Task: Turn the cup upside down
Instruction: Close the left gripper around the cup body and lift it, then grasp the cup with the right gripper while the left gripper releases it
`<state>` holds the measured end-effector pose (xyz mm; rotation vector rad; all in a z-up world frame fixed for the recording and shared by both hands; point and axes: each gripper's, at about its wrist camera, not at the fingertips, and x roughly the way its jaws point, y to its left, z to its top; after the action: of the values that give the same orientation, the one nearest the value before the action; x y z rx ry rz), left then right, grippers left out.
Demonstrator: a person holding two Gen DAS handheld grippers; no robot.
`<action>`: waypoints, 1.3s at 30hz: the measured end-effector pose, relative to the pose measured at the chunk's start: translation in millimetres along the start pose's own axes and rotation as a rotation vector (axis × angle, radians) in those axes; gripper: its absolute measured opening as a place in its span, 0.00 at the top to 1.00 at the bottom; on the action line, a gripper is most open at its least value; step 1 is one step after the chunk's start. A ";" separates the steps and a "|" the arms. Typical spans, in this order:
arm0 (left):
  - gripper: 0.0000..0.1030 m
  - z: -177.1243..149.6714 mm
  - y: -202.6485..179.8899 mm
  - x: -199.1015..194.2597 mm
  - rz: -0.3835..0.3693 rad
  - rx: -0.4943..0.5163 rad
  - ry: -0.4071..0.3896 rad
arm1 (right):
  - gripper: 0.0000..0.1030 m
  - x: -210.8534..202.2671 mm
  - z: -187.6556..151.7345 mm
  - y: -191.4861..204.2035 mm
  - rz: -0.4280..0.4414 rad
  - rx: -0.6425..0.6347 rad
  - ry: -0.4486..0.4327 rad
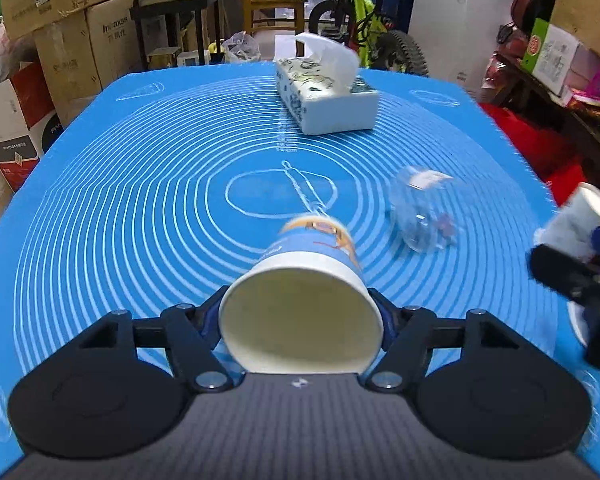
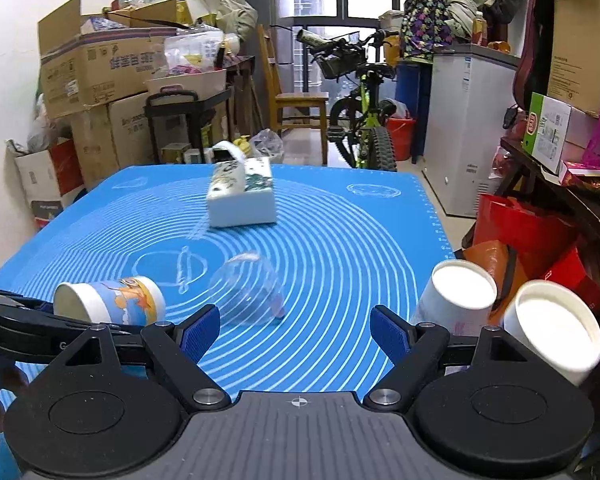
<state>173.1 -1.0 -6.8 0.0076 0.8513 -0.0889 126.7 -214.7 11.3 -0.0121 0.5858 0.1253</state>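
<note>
My left gripper (image 1: pixel 300 316) is shut on a blue printed paper cup (image 1: pixel 312 280), held on its side above the blue mat (image 1: pixel 140 220), its white open mouth facing the camera. The same cup (image 2: pixel 112 300) shows at the left of the right wrist view, held by the left gripper. My right gripper (image 2: pixel 296 330) is open and empty above the mat's near edge. A clear plastic cup (image 2: pixel 248 292) lies tipped on the mat just ahead of it; it also shows in the left wrist view (image 1: pixel 424 216).
A tissue box (image 1: pixel 324 96) stands at the far middle of the mat. Two white paper cups (image 2: pixel 460 292) (image 2: pixel 552 328) sit tilted at the mat's right edge. Cardboard boxes, a chair, a bicycle and a freezer surround the table.
</note>
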 end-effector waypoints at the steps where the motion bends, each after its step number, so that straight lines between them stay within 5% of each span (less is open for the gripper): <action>1: 0.31 -2.8 -2.4 -3.6 -0.003 0.003 0.002 | 0.18 -4.4 -3.0 2.1 0.002 -0.004 0.002; 17: 0.31 -63.8 -30.4 -22.3 -0.057 -0.004 0.078 | 0.18 -46.7 -43.3 -8.4 -0.028 0.004 0.046; 22: 0.29 -66.5 -27.8 -22.6 -0.079 -0.025 0.073 | 0.18 -48.2 -45.3 -7.4 -0.030 -0.004 0.060; 26: 0.16 -66.9 -27.5 -25.8 -0.092 -0.038 0.063 | 0.18 -49.1 -45.4 -4.5 -0.030 -0.010 0.067; 39: 0.16 -65.5 -27.6 -33.3 -0.101 -0.027 0.037 | 0.18 -54.1 -42.7 -2.4 -0.036 -0.018 0.065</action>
<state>99.8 -23.2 -24.2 -0.0589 0.8894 -0.1722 58.8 -225.3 5.5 -0.0448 0.6486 0.0955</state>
